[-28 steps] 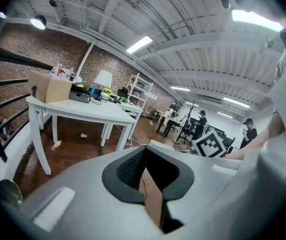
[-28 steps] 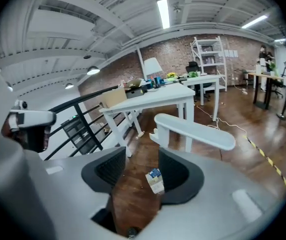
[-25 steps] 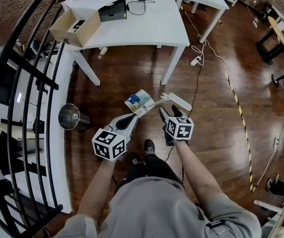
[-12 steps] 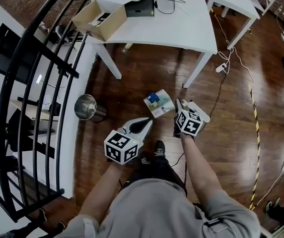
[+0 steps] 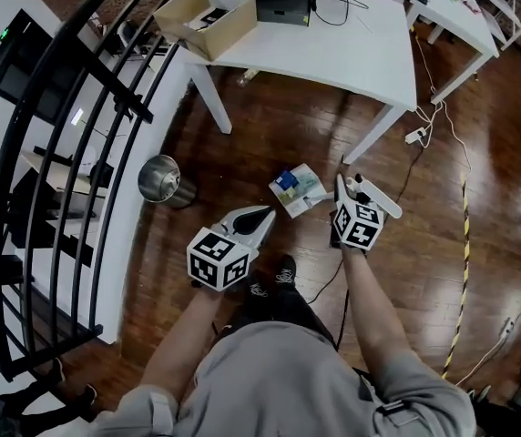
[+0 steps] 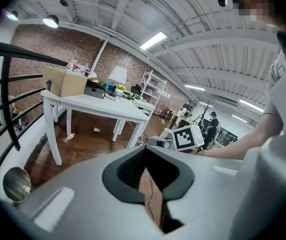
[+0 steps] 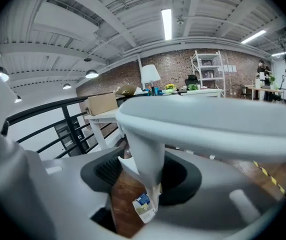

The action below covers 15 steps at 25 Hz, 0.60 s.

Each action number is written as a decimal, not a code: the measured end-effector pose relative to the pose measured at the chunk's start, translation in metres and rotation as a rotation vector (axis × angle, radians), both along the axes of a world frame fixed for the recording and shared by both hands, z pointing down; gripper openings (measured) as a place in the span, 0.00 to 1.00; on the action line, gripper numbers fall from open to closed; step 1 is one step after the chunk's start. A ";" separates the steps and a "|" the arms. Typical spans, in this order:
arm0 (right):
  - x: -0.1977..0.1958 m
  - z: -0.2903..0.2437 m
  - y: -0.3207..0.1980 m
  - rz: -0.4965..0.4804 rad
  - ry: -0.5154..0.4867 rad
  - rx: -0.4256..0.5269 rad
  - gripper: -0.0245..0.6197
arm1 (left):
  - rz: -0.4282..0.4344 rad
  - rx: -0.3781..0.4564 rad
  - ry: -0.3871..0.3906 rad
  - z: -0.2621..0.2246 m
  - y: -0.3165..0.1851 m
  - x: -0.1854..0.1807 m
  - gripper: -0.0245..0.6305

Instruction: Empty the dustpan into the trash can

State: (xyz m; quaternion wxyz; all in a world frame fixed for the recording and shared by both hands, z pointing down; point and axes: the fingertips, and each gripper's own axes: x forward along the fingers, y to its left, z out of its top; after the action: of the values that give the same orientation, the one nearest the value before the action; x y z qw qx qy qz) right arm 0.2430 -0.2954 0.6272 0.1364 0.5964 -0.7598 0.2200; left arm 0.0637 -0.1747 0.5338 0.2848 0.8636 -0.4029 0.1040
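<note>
My right claw (image 7: 144,170), jaws just closing, pinches the white plastic dustpan (image 7: 198,126) by its handle stem. The shiny steel trash can (image 5: 158,178) stands well left, nearer my closed, empty left claw (image 5: 262,217).

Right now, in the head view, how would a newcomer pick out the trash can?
Start at the big white table and drop to the floor by the curved black railing. The trash can stands there: the only round, shiny metal thing, left of the flat dustpan.
</note>
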 end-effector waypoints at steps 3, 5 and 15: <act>-0.005 -0.019 -0.005 -0.052 0.006 0.038 0.34 | -0.026 0.007 0.000 -0.001 -0.005 -0.008 0.05; -0.011 -0.031 -0.006 -0.091 0.000 0.059 0.34 | -0.052 0.010 -0.002 -0.001 -0.007 -0.016 0.05; -0.099 -0.129 -0.004 -0.393 -0.092 0.223 0.34 | -0.232 0.018 -0.070 -0.005 0.010 -0.081 0.05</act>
State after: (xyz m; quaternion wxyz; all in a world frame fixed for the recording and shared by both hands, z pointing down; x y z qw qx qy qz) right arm 0.1435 -0.2993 0.4982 0.0751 0.4376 -0.8864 0.1308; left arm -0.0174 -0.1651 0.5284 0.2729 0.8094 -0.5109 0.0970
